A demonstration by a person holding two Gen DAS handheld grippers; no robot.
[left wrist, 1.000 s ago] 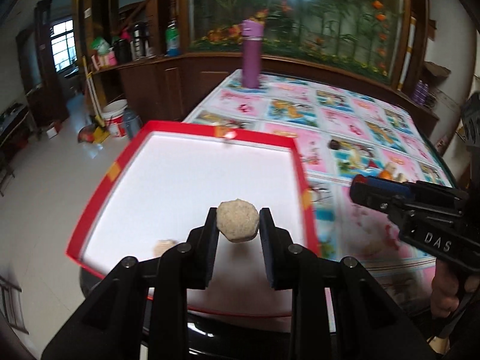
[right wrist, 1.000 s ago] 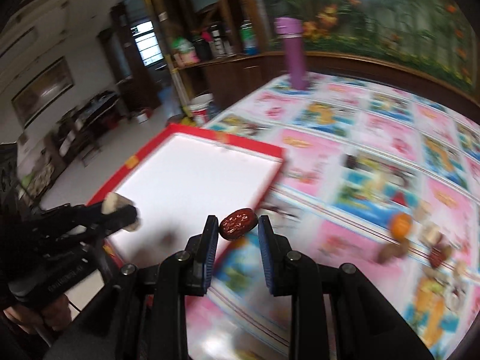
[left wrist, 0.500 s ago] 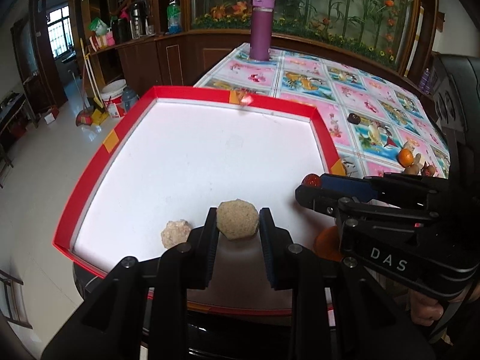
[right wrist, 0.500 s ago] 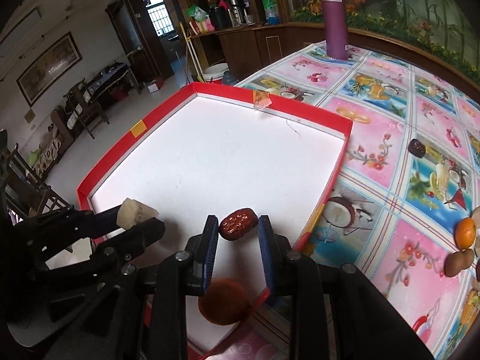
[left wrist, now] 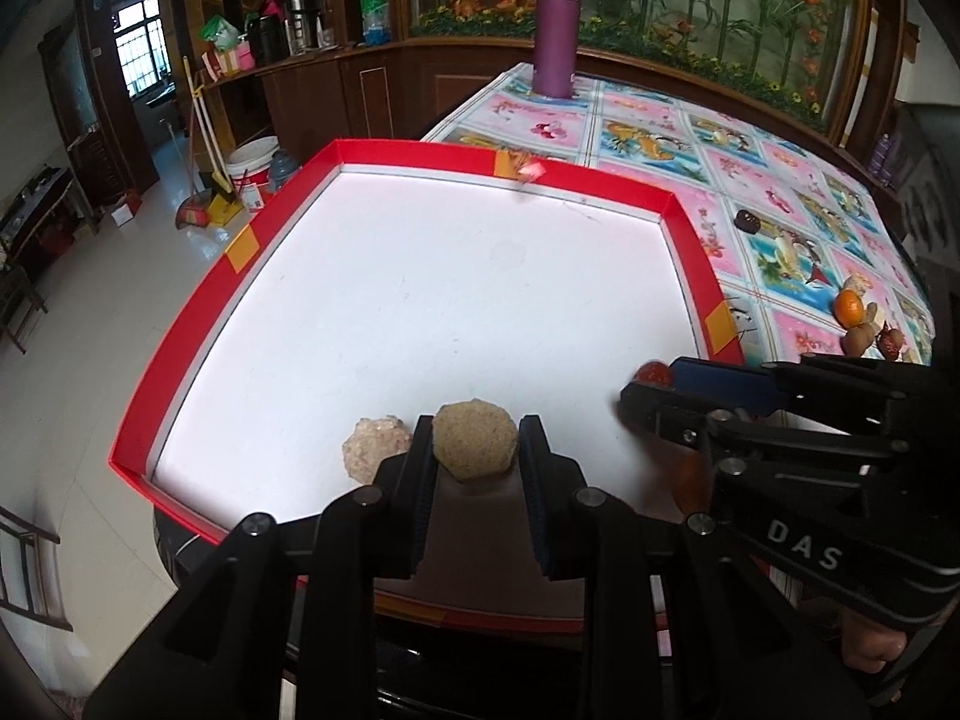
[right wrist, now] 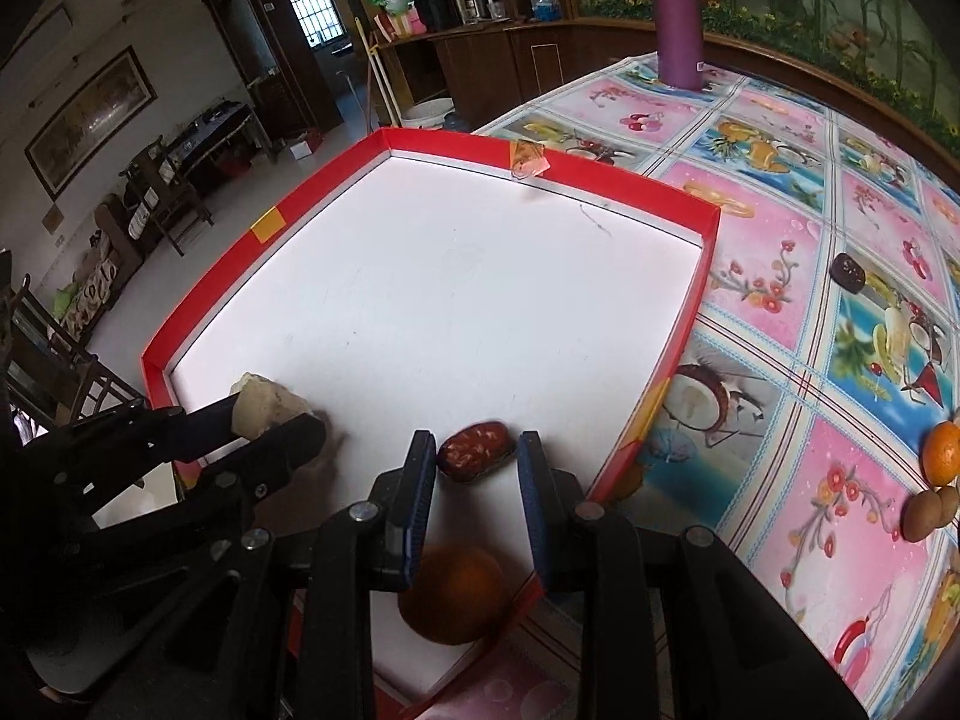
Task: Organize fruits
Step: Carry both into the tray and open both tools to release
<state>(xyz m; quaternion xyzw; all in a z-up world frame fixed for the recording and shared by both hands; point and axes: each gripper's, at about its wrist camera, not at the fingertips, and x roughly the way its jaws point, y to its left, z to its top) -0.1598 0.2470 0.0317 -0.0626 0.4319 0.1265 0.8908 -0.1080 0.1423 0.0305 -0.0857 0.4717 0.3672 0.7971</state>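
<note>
A red-rimmed white tray (left wrist: pixel 180 354) lies on the table's left end. My left gripper (left wrist: pixel 474 456) is shut on a tan, rough, round fruit (left wrist: pixel 474 441) just above the tray's near edge. A pinkish rough fruit (left wrist: pixel 377 450) lies on the tray beside it. My right gripper (right wrist: pixel 477 462) hangs over the tray's near right corner, and its jaws are opening. A wrinkled red date (right wrist: pixel 477 456) sits between them with a thin gap on each side. An orange (right wrist: pixel 453 594) lies in the tray under the right gripper.
A purple bottle (left wrist: pixel 558 30) stands at the table's far end. On the patterned cloth right of the tray (right wrist: pixel 690 324) lie a dark date (right wrist: pixel 847 271), an orange (right wrist: pixel 942 459) and brown fruits (right wrist: pixel 924 513). The floor drops off left of the tray.
Both grippers came down toward the tray's near end, the right one crossing in from the cloth. The red date has sagged slightly between the right fingers.
</note>
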